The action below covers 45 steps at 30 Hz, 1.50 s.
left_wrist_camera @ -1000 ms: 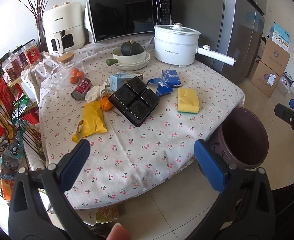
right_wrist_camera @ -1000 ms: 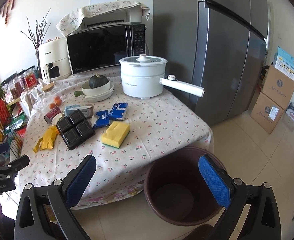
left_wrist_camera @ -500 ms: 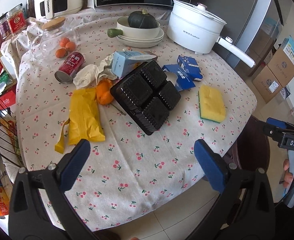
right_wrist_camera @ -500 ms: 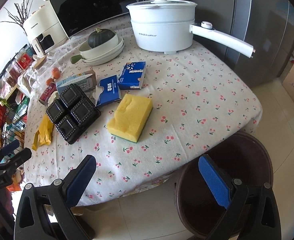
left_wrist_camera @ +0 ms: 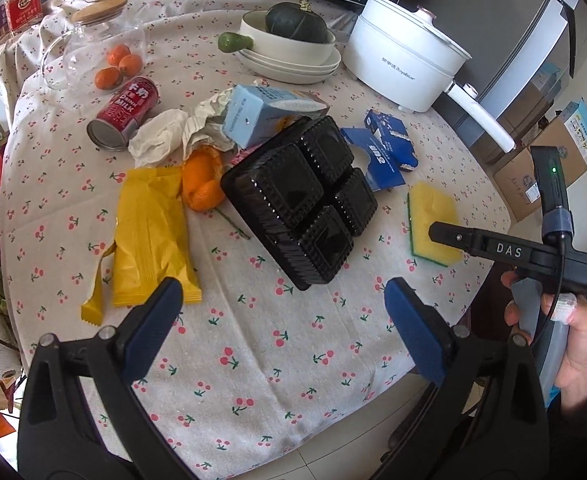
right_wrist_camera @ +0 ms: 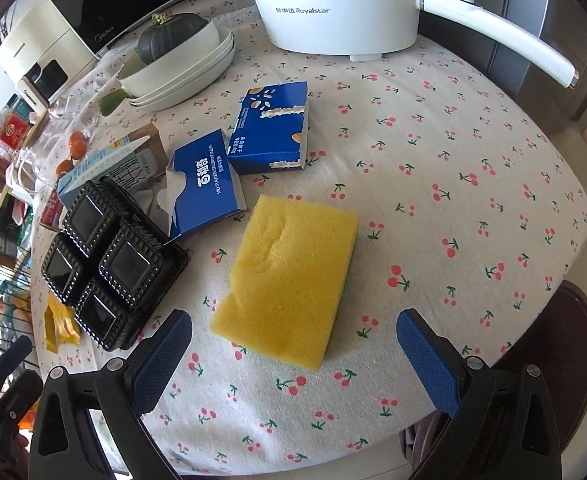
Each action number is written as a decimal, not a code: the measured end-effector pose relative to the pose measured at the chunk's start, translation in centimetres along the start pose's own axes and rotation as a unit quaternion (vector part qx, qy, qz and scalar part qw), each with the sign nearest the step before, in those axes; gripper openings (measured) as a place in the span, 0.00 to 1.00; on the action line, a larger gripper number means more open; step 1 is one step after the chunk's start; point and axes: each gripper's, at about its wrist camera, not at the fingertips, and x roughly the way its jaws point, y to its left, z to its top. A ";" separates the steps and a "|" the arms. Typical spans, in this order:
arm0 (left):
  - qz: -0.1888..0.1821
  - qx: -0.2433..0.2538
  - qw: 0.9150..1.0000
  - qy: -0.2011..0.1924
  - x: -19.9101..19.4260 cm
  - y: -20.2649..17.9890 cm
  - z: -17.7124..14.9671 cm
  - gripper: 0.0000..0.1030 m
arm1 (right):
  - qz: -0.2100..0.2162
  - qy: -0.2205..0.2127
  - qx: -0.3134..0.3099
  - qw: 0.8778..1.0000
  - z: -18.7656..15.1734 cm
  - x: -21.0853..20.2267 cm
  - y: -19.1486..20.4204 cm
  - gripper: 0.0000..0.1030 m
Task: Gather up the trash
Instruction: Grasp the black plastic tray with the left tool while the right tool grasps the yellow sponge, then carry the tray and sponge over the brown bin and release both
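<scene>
Trash lies on the cherry-print table: a black four-cup plastic tray (left_wrist_camera: 305,200), a yellow wrapper (left_wrist_camera: 149,236), orange peel (left_wrist_camera: 201,184), crumpled paper (left_wrist_camera: 161,136), a red milk can (left_wrist_camera: 125,112), a light-blue carton (left_wrist_camera: 265,112) and torn blue cartons (right_wrist_camera: 237,156). My left gripper (left_wrist_camera: 283,320) is open and empty, just in front of the black tray. My right gripper (right_wrist_camera: 293,354) is open and empty, its fingers straddling the near end of a yellow sponge (right_wrist_camera: 289,280). The brown trash bin (right_wrist_camera: 565,360) sits below the table edge at the right.
A white electric pot (right_wrist_camera: 341,4) with a long handle stands at the back. Stacked bowls hold a green squash (left_wrist_camera: 293,28). A glass jar with small oranges (left_wrist_camera: 101,52) is at the back left. A microwave and an air fryer stand behind.
Both grippers have moved forward and down towards the table. The left one closed in on the black tray, the right one on the yellow sponge. Both stayed open.
</scene>
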 end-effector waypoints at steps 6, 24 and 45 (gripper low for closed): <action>0.002 -0.008 1.000 -0.003 1.6 0.5 0.4 0.97 | -0.009 -0.008 0.014 1.000 0.7 1.6 0.2 1.00; -0.050 -0.065 0.996 -0.028 6.8 1.4 1.3 0.95 | -0.009 -0.033 -0.016 0.999 -0.8 -2.7 -1.7 0.64; -0.063 0.040 0.996 -0.041 3.6 -4.7 -0.2 0.31 | -0.003 -0.097 -0.004 0.995 -7.8 -12.3 -8.6 0.64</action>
